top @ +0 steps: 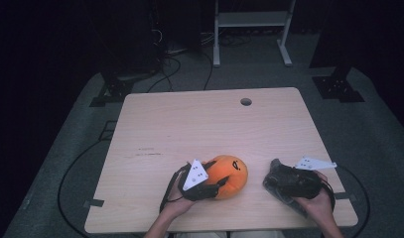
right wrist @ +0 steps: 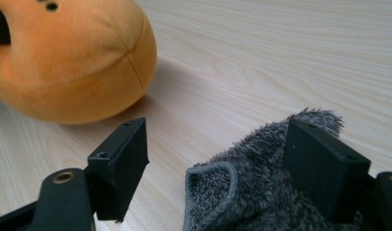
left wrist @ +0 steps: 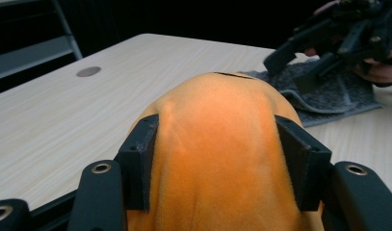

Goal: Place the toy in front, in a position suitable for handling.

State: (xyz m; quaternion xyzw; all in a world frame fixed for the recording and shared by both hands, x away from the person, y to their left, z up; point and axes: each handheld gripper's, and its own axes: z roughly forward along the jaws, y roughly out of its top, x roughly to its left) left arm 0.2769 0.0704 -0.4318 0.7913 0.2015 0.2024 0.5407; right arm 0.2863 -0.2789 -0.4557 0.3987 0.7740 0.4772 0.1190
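An orange plush pumpkin (top: pixel 232 174) with a black stitched face lies near the front edge of the wooden table (top: pixel 189 124). My left gripper (top: pixel 217 179) is shut on the plush pumpkin (left wrist: pixel 217 139), and both pads (left wrist: pixel 140 159) press into its sides. To its right lies a crumpled grey fleecy cloth (top: pixel 281 197). My right gripper (top: pixel 273 173) hovers over the grey cloth (right wrist: pixel 261 192) with its jaws open wide. Its left pad (right wrist: pixel 119 163) stands clear of the fabric, and the right pad rests against the pile. The pumpkin (right wrist: pixel 68 57) lies just beyond that gripper's jaws.
A round cable hole (top: pixel 245 101) sits near the table's far edge. Behind the table are a white metal frame (top: pixel 251 29), black stand bases (top: pixel 338 89) and cables on the grey floor. The far half of the tabletop is bare wood.
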